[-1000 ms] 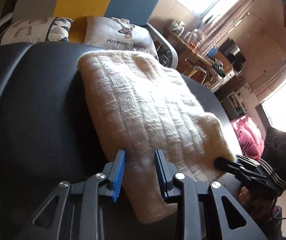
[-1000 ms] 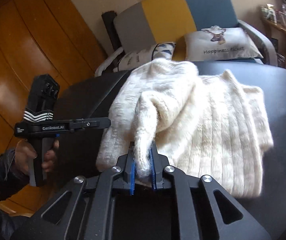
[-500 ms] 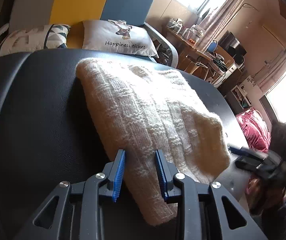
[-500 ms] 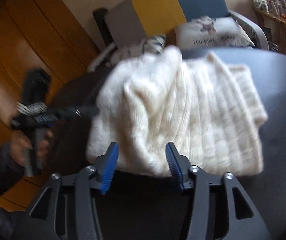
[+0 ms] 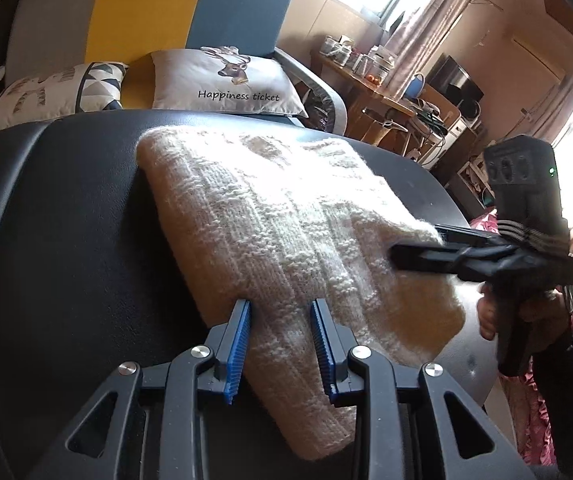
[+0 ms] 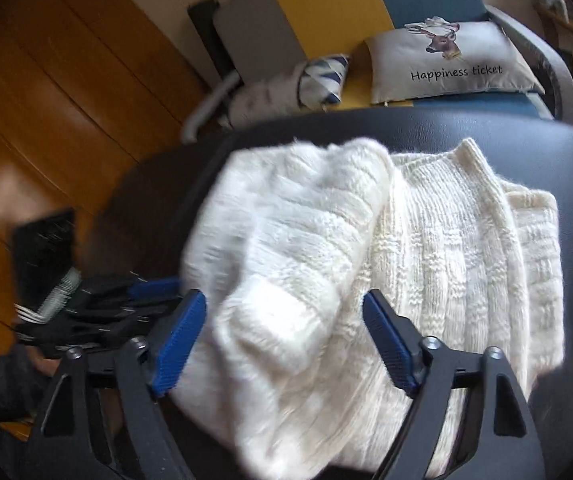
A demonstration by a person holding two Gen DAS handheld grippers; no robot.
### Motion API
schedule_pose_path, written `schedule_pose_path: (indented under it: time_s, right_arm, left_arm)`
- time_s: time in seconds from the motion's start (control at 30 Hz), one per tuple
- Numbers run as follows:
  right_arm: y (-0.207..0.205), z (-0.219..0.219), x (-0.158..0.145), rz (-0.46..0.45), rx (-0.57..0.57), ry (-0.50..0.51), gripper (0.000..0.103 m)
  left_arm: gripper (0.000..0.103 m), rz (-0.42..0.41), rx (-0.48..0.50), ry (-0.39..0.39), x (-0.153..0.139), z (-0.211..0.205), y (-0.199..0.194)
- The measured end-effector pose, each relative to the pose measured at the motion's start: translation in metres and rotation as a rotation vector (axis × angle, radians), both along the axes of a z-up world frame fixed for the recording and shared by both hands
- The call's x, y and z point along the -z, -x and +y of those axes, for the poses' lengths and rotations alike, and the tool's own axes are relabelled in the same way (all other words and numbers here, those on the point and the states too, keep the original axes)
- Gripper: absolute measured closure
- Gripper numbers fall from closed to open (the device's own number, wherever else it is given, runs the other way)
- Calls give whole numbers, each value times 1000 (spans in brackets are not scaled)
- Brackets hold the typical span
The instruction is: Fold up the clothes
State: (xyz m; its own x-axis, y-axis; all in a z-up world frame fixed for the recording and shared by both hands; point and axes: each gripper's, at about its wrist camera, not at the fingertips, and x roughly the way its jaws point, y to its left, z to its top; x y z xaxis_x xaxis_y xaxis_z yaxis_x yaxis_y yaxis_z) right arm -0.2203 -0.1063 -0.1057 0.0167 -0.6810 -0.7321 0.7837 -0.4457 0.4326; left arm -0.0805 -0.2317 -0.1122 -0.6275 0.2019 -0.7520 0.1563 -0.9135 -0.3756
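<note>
Since a second ago the right tongs (image 6: 284,342) have let go of the fold of knit they were pinching and now stand spread wide, straddling the near bulge of the cream sweater (image 6: 366,272). From the left wrist view these same right tongs (image 5: 410,254) have come back in at 3 o'clock and lie against the sweater's (image 5: 286,232) edge. The left tongs (image 5: 280,348) have barely shifted; they are parted over the sweater's near corner without squeezing it.

The sweater lies on the black tabletop (image 5: 66,220), in front of the striped sofa (image 5: 146,12) and its "Happiness ticket" cushion (image 5: 230,80).

By my reading the folding is well advanced. The garment is already a thick rectangular bundle with no sleeve hanging loose. In the right wrist view the upper layer (image 6: 286,232) sits puffed and rounded at 10 o'clock over a flatter ribbed layer (image 6: 486,248) at 2 o'clock, so the stack is not yet squared. What seems left is pressing and aligning the edges, or perhaps one more fold.

In the left view the long axis runs from about 11 o'clock, toward the cushion, down to 5 o'clock at the near corner. The knit ribs run along that same line.
</note>
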Motion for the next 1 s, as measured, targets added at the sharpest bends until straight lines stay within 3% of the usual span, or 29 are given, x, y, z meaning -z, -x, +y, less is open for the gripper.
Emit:
schedule_pose_path:
  time_s: [0.17,0.3,0.4,0.53,0.6,0.63,0.67,0.8,0.9,1.0]
  right_arm:
    - [-4,-18,29,7,9,-93,22]
    - [5,-10,35,-64,45,-20,19]
    - [3,-10,35,-57,11,-35,19]
    - [9,-8,32,-120,22,-14,19]
    - [10,-3,26,-108,34,25,29]
    - [9,-2,22,-86,33,26,57]
    - [7,-3,18,-55,37,11,77]
    - [-3,-8,11,19,24,-50,82]
    - [-1,-7,3,-8,39,-7,82]
    - [-4,-4,-23,83,32,3,82]
  left_arm:
    - [73,1,8,1,1,-1,2]
    - [73,0,7,-1,2,-1,2]
    - [73,-3,5,-6,2,-2,3]
    - [72,-5,4,15,2,1,3]
    - [72,-7,0,21,1,2,2]
    - [71,-8,0,22,1,3,1]
    - [71,-10,0,22,0,4,1]
    - [71,-11,-2,39,-1,7,1]
    - [71,15,-14,28,-7,5,-4]
    - [71,73,-22,3,-19,0,-8]
